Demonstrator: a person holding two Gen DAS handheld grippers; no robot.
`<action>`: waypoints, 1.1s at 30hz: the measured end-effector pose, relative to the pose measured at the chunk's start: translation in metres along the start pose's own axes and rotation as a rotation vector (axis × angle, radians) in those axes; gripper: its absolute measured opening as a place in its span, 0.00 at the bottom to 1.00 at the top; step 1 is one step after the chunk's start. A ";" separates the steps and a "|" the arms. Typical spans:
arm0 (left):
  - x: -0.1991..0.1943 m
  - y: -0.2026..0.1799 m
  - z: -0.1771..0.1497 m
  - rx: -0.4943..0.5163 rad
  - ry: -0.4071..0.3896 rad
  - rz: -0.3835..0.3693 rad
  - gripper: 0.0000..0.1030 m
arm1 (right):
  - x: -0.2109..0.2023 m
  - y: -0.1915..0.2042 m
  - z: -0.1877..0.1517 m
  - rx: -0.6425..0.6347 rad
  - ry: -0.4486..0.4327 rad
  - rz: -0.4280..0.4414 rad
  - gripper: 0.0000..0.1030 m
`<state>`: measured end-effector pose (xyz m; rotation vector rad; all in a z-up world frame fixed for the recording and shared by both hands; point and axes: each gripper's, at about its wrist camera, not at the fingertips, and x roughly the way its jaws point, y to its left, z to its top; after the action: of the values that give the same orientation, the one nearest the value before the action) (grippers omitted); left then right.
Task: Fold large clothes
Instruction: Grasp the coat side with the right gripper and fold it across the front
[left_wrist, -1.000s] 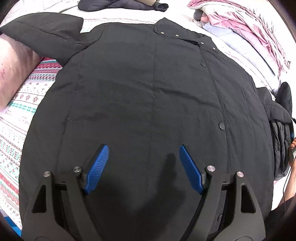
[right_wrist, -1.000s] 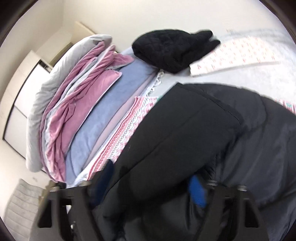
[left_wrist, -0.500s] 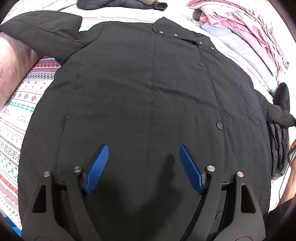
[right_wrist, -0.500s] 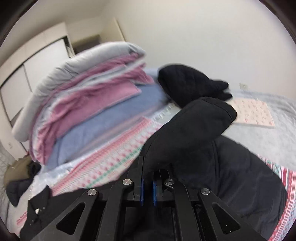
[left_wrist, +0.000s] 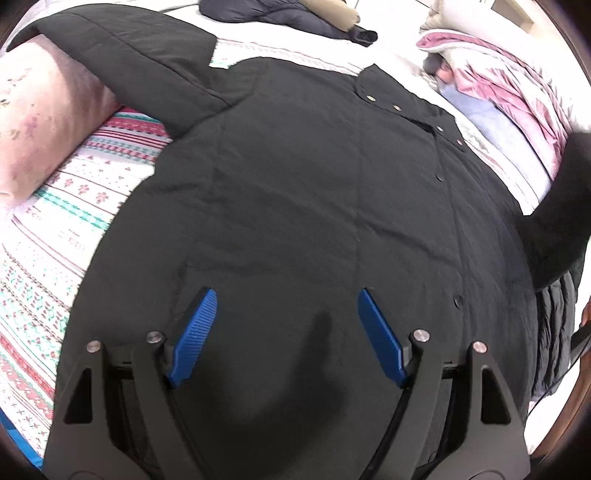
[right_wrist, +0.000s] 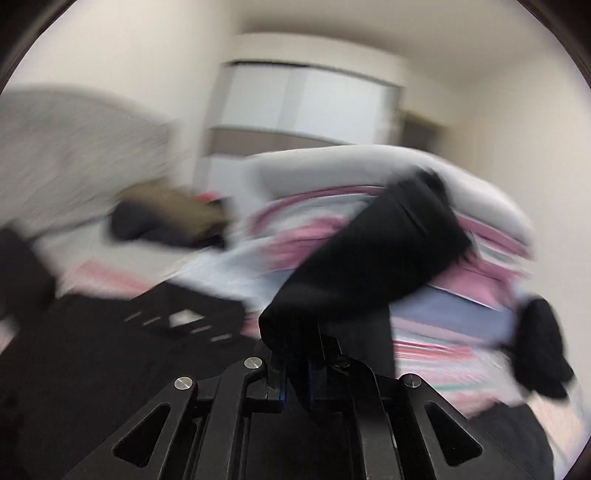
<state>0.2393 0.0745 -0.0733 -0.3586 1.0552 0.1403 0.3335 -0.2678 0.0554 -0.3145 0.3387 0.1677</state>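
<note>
**Right sleeve lifted for the first fold**

The black coat (left_wrist: 314, 206) is spread front-up across the patterned bedspread (left_wrist: 55, 236), its snap placket running down the right of centre; laid flat like this, its sleeves can be brought in over the body. The left sleeve (left_wrist: 140, 55) is left stretched out toward the pink pillow (left_wrist: 40, 107), not yet dealt with. The right sleeve (right_wrist: 380, 258) is raised off the bed, and its dark cuff end is seen at the right edge of the left wrist view (left_wrist: 565, 206).

That sleeve is pinched in the right gripper (right_wrist: 295, 376), whose fingers are drawn nearly together with the black fabric between them. It is held near its end, probably so that the whole length can be carried across the chest in one sweep. The left gripper (left_wrist: 286, 332) is held spread wide above the lower front of the coat, gripping nothing, perhaps ready to steady the body.

Compared with half a second ago, the right wrist view is turned further toward the wardrobe (right_wrist: 306, 107) and the stacked pink and blue bedding (right_wrist: 461, 266), and heavy blur is now present, so a fast swing is implied. In the left view the sleeve is now seen higher at the right edge, and the camera is angled slightly differently over the coat.
</note>
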 end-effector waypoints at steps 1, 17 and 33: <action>0.000 0.002 0.002 -0.003 -0.003 0.009 0.77 | 0.009 0.024 -0.001 -0.042 0.032 0.065 0.10; 0.001 0.009 0.011 -0.011 -0.014 0.021 0.77 | 0.114 0.168 -0.085 -0.313 0.455 0.259 0.19; -0.003 0.015 0.015 -0.044 -0.033 0.030 0.77 | 0.104 0.146 -0.048 0.286 0.593 0.538 0.71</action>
<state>0.2463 0.0941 -0.0670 -0.3791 1.0266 0.1957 0.3841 -0.1352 -0.0645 0.0271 1.0251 0.5522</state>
